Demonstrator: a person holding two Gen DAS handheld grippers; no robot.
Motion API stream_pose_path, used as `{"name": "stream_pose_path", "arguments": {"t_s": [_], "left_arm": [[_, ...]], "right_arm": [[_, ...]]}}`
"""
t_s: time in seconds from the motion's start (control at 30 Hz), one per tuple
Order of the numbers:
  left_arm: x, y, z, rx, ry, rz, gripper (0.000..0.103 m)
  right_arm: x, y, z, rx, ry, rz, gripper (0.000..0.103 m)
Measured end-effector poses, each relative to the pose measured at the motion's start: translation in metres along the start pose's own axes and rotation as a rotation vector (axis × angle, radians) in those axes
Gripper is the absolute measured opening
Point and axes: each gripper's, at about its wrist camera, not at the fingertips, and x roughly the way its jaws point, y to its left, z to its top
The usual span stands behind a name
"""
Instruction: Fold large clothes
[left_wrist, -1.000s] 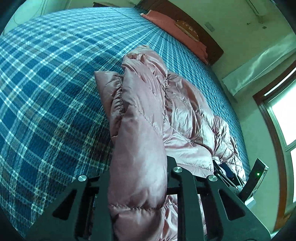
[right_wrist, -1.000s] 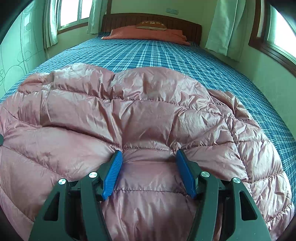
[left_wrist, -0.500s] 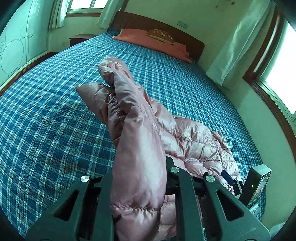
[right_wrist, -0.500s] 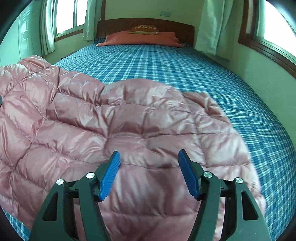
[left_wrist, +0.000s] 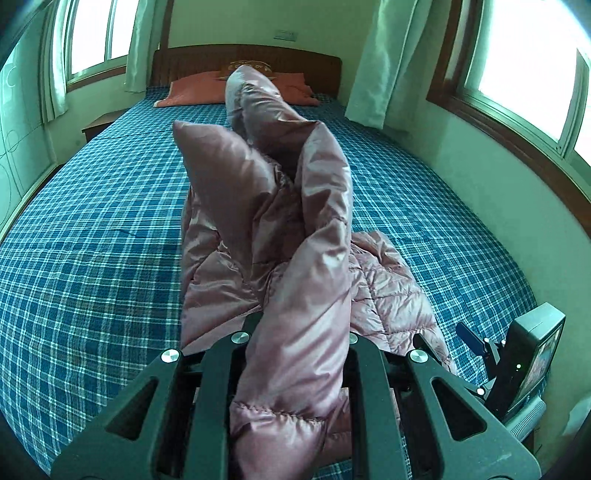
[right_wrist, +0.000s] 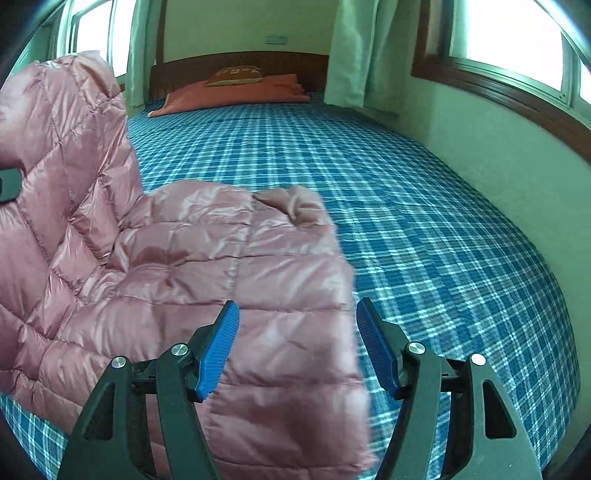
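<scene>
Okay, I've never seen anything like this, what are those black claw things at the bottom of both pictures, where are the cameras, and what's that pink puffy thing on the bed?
These are two hand-held grippers; a person carries one in each hand, and each has a wide-angle camera looking forward along its two fingers. The black claws are those fingers.

In the left wrist view, the left gripper is shut on a fold of a pink quilted down jacket, lifting it off the blue plaid bed.

In the right wrist view, the right gripper, with blue pads, is open: the jacket lies below and between the fingers, unpinched. Its jaws have just been opening.

An orange pillow lies by the headboard.
</scene>
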Motion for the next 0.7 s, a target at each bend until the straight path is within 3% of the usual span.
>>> {"name": "stream_pose_path", "arguments": {"t_s": [0.3,0.43,0.7], "left_arm": [[0.059,-0.072,-0.034,0.083,0.125,0.013,0.014],[0.085,-0.091,-0.051,0.101,0.17,0.027,0.014],[0.101,-0.112,-0.069,0.141,0.159,0.057,0.014]], "right_arm": [[0.008,-0.065,-0.017,0.084,0.062,-0.1,0.065],[0.018,-0.084,-0.029,0.139,0.116,-0.103,0.065],[0.033,-0.089,-0.037,0.159,0.154,-0.089,0.065]]}}
